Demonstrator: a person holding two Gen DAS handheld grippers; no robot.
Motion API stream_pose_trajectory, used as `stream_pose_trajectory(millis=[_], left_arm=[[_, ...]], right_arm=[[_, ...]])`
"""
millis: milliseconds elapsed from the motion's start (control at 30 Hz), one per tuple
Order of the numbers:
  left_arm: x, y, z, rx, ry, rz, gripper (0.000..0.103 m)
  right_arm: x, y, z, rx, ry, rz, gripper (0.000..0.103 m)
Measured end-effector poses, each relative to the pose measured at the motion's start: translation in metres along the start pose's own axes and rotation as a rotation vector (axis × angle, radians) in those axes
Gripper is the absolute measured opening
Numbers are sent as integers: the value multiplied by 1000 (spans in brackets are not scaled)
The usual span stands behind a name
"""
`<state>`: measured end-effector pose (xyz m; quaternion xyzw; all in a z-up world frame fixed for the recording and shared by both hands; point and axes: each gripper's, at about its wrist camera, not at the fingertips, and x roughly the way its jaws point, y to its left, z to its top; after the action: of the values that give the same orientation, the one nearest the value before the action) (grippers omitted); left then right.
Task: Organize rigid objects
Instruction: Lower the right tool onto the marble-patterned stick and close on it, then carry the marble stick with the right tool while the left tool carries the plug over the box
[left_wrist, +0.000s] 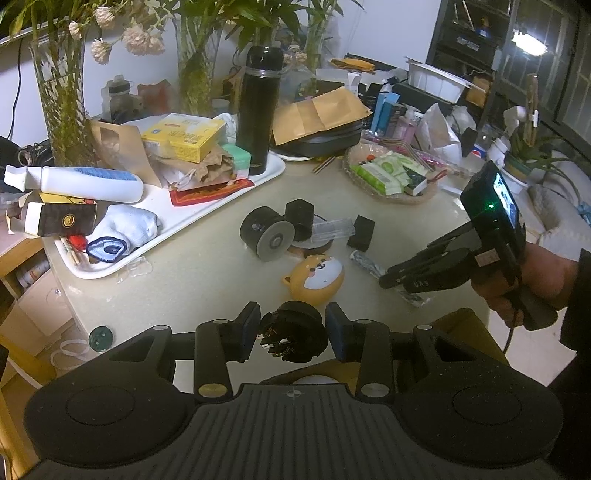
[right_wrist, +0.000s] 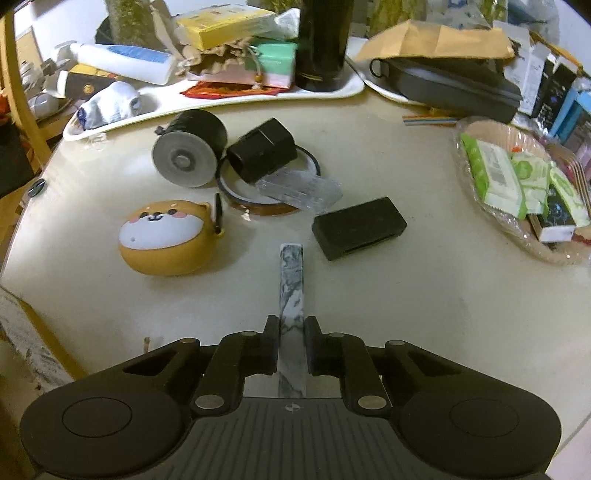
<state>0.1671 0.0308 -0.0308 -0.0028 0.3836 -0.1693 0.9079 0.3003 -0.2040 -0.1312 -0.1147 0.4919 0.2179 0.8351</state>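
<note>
Marbled grey-white bar (right_wrist: 292, 295) flat on the near table (right_wrist: 406, 295), right gripper (right_wrist: 291, 345) closed around its near end, black round plug (left_wrist: 293, 334) clamped in left gripper (left_wrist: 291, 332), orange dog-face case (right_wrist: 168, 238) left, black box (right_wrist: 358, 227) right beyond.

We see a pale, glossy table (left_wrist: 207, 273) filling the middle of the left wrist view, its rounded edge running down the lower left. Behind it, at the upper left, a plain white wall (left_wrist: 122, 62) rises. At the upper right stands a dark shelving unit (left_wrist: 469, 33), beside a dark barred window (left_wrist: 546, 70) with a bright lamp (left_wrist: 529, 42) glaring. At the lower left, wooden furniture (left_wrist: 18, 258) shows.
</note>
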Motion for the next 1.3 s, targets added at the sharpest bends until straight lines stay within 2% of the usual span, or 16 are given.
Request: stream_pose_trajectory(millis=[333, 733, 1300], left_arm=[[-1, -1, 0, 7, -7, 2, 39], [-9, -8, -4, 24, -22, -5, 39], [-25, -28, -29, 67, 10, -36, 39]], right_arm=[[-35, 0, 5, 65, -63, 31, 17], [-93, 4, -11, 233, -170, 89, 17], [-125, 41, -48, 311, -185, 132, 17]])
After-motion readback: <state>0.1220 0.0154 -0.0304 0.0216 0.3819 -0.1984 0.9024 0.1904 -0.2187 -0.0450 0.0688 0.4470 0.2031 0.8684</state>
